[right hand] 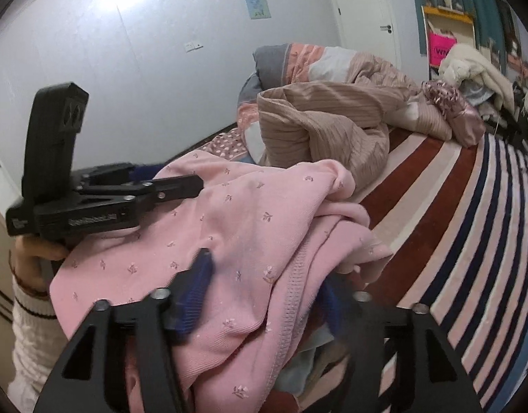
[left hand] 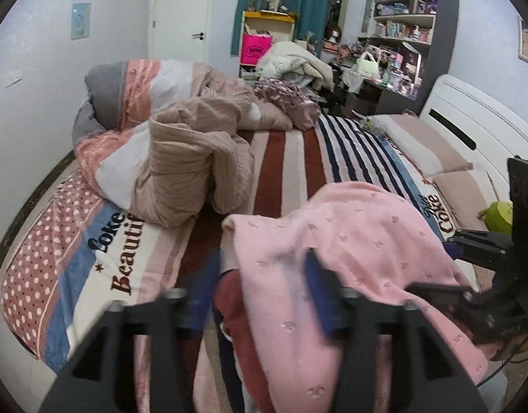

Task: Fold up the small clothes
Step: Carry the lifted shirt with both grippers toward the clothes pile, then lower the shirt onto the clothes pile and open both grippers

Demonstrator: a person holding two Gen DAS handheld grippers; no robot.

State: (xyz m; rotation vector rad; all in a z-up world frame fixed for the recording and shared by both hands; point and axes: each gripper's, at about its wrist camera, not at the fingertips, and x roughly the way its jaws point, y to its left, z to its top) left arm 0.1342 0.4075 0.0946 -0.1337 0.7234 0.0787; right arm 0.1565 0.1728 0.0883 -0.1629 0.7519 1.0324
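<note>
We judge this the pick-up step: left claw [left hand: 260, 292] and right claw [right hand: 264, 285] both spread over the pink garment [right hand: 250, 227] heaped on the bed [right hand: 446, 206]; next, pinch edges, spread flat.

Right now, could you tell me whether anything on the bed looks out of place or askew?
Yes. The pink garment lies bunched in a heap on other clothes at the near edge of the striped blanket, not spread flat for folding. Behind it, the beige ribbed cover and quilt are crumpled against the wall.
</note>
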